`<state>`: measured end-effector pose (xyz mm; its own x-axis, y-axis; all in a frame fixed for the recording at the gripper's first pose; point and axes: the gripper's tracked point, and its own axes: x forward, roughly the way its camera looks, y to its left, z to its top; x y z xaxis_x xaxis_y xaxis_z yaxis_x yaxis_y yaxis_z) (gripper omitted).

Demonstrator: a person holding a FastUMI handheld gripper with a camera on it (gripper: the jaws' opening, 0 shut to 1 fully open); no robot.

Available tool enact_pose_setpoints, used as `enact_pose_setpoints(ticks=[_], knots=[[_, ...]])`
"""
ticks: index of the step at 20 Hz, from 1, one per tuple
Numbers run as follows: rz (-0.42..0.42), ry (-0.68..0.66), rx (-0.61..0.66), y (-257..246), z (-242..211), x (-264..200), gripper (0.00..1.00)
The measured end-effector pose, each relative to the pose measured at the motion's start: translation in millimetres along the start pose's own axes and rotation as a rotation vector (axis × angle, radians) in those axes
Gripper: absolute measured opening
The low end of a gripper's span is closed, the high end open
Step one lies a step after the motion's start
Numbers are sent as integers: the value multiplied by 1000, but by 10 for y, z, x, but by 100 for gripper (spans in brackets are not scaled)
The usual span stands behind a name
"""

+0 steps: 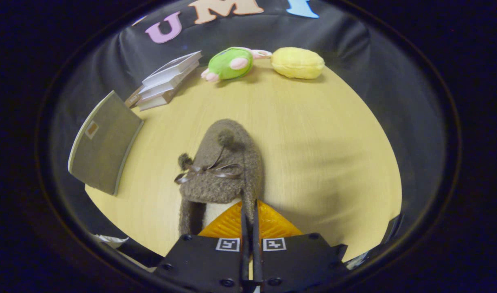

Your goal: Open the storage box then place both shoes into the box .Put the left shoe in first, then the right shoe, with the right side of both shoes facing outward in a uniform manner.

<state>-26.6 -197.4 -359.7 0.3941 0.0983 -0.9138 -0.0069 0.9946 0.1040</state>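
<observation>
Pinching the fuzzy slipper's (222,162) collar — tongs (251,207) nearly closed — above the table (313,134).

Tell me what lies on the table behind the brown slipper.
Beyond the brown slipper, held by the shut fingers, lie a green plush toy, a yellow one and books. The slipper's inside is hidden.

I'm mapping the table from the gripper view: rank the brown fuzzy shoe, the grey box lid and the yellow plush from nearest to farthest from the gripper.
1. Brown fuzzy shoe: its collar is pinched in the gripper.
2. Grey box lid: off to the left, leaning upright.
3. Yellow plush: far edge of the table, beyond the shoe.
</observation>
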Motion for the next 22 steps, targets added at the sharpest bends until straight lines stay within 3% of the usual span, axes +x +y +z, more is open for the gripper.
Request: enact_pose_setpoints(ticks=[3, 10, 16, 22], knots=[[-24, 21, 62, 18, -12, -29, 4], [24, -6, 248, 316, 185, -315, 3], [22, -45, 267, 733, 413, -580, 4], [103, -85, 265, 1489, 769, -849, 4]])
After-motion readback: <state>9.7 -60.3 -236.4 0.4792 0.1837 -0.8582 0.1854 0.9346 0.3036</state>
